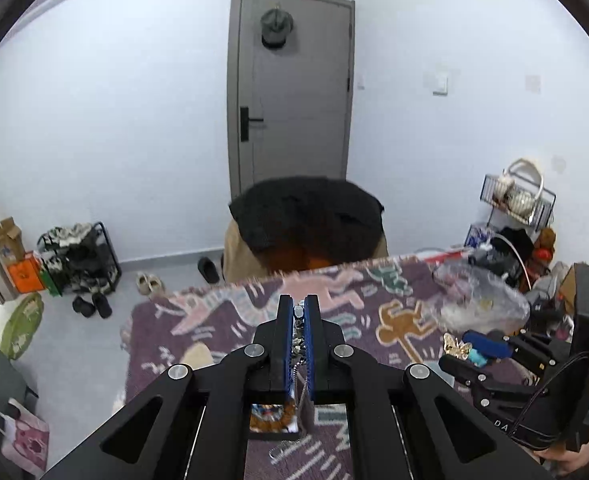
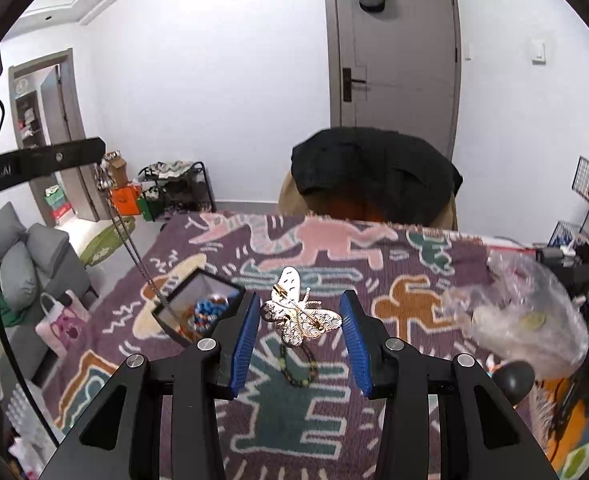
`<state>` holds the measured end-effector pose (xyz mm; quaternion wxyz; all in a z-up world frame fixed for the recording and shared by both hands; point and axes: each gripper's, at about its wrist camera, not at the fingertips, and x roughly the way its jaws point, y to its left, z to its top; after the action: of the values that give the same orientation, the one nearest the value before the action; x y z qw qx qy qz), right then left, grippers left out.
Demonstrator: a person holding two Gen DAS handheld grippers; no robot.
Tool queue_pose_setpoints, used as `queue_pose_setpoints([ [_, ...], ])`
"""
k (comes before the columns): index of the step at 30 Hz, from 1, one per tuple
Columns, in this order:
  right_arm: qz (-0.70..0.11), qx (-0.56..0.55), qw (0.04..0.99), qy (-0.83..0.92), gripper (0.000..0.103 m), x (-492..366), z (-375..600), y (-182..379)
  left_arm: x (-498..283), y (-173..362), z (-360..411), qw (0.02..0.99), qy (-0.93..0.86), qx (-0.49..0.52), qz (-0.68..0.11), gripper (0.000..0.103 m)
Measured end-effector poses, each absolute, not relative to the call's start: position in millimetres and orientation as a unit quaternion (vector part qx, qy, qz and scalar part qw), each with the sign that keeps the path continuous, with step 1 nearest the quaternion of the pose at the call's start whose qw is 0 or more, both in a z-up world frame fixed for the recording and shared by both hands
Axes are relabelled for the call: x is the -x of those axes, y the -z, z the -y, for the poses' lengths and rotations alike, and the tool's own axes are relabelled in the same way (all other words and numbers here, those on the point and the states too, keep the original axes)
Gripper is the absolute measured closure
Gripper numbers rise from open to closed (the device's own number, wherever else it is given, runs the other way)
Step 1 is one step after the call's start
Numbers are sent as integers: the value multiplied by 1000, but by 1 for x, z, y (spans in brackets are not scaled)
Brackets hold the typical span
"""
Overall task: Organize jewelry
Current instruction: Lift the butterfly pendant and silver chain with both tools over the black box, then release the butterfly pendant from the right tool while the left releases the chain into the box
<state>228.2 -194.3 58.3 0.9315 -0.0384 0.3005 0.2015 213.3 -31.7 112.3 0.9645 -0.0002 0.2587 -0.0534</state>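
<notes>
The left gripper (image 1: 302,312) has its blue pads pressed together on a silver chain necklace (image 2: 132,240) — seen from the right wrist, the chain hangs from those closed tips down into a small open black box (image 2: 198,306) that sits toward the left edge of the patterned rug-like cloth (image 2: 374,248) covering the table. The chain's lower end reaches the box mouth; whether it touches the contents I cannot tell. Inside the box there seem to be blue and orange pieces already, though the view is too small to name them.

The right gripper (image 2: 300,332) is spread wide, its pads either side of a gold and white butterfly brooch (image 2: 300,316), which lies pin side up on the cloth near its middle; the pads look apart from it, not yet closed. Just nearer the camera, touching or almost touching the brooch, lies a dark beaded bracelet (image 2: 298,364) with green beads. A crumpled clear plastic bag (image 2: 530,304) rests toward the right edge.

My reading: the job is partway — some pieces are boxed, the necklace is being lowered in, and the brooch and bracelet remain loose on the cloth, with the brooch lined up as the likely next pick
</notes>
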Motion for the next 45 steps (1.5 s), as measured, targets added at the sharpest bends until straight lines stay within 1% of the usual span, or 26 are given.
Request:
queue_pose_setpoints([
  [13,-271,41,937,-216,61,-238,176,-127,-213,-195,18,979,18,-9,-204,98],
  [18,-265,45,939,-217,61,-239,168,-144,-221,-208,18,980,9,-10,-199,98],
  [23,-266,48,937,-223,61,-242,159,-146,-230,-204,16,979,9,-8,-205,98],
  [26,-271,51,935,-225,61,-246,154,-142,-241,-189,10,976,8,-3,-216,98],
  [30,-283,56,930,-227,61,-255,149,-129,-258,-156,-1,969,12,11,-245,98],
  [39,-315,48,919,-232,61,-280,136,-87,-282,-66,-19,946,49,46,-316,98],
  [45,-332,57,911,-239,61,-288,120,-60,-291,-3,-33,923,99,116,-354,98],
])
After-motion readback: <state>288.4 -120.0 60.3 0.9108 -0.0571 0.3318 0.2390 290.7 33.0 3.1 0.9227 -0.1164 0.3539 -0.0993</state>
